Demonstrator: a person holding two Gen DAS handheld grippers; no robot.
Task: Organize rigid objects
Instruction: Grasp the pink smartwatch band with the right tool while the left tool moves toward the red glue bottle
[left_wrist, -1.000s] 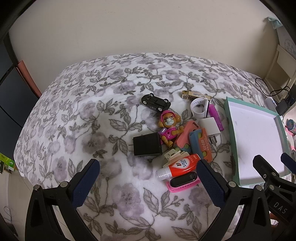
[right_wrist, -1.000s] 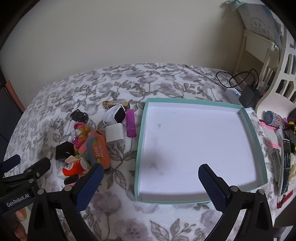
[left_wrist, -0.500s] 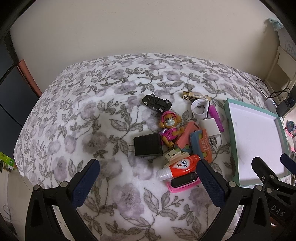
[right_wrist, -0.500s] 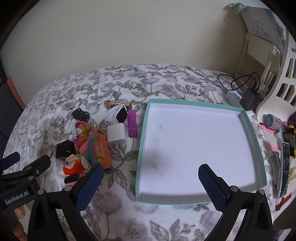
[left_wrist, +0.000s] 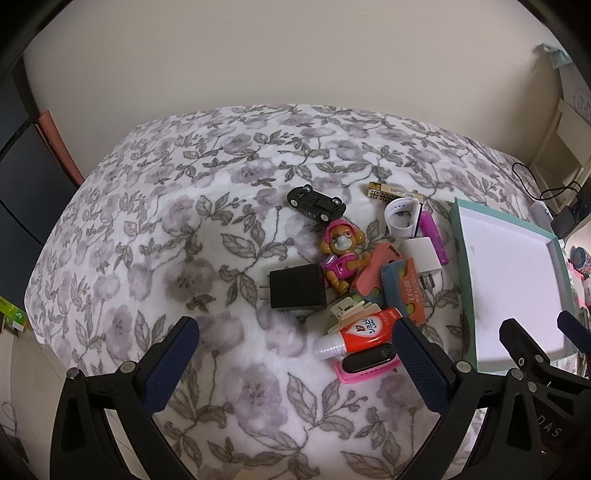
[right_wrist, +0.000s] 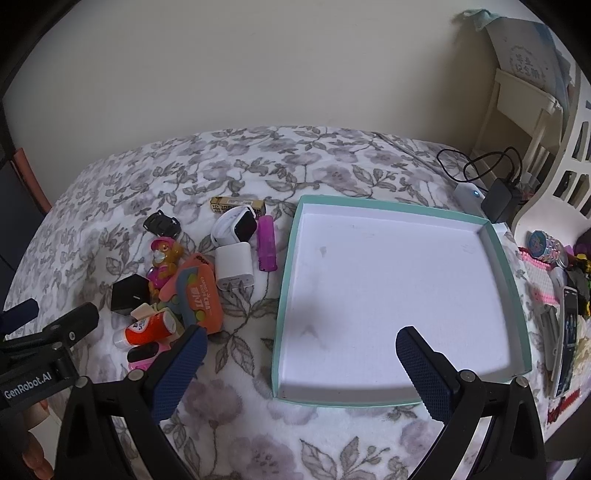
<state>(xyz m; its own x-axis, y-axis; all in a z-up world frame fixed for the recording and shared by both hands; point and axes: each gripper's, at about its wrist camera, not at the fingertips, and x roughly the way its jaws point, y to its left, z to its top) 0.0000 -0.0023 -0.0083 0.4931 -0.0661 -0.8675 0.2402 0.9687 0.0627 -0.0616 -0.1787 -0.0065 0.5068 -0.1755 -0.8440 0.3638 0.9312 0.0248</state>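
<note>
A heap of small objects lies on the floral bedspread: a black toy car (left_wrist: 316, 203), a pink puppy figure (left_wrist: 340, 254), a black charger (left_wrist: 297, 287), a white charger (left_wrist: 423, 258), a white smartwatch (right_wrist: 236, 225), a purple lighter (right_wrist: 266, 243), orange cases (right_wrist: 199, 291), a red tube (left_wrist: 356, 332) and a black-and-pink band (left_wrist: 367, 360). To their right sits a teal tray (right_wrist: 286, 295) with a bare white floor. My left gripper (left_wrist: 295, 362) hovers open just short of the heap. My right gripper (right_wrist: 301, 365) hangs open over the tray's near edge.
A gold-patterned bar (right_wrist: 236, 203) lies behind the watch. Cables and a black adapter (right_wrist: 500, 199) sit at the bed's far right corner. A cluttered white shelf (right_wrist: 565, 280) borders the right side. The bed's left half (left_wrist: 147, 229) is bare bedspread.
Both views have shifted slightly, with the heap and tray drifting a little right and down in frame. No object was touched and both grippers stay open.
</note>
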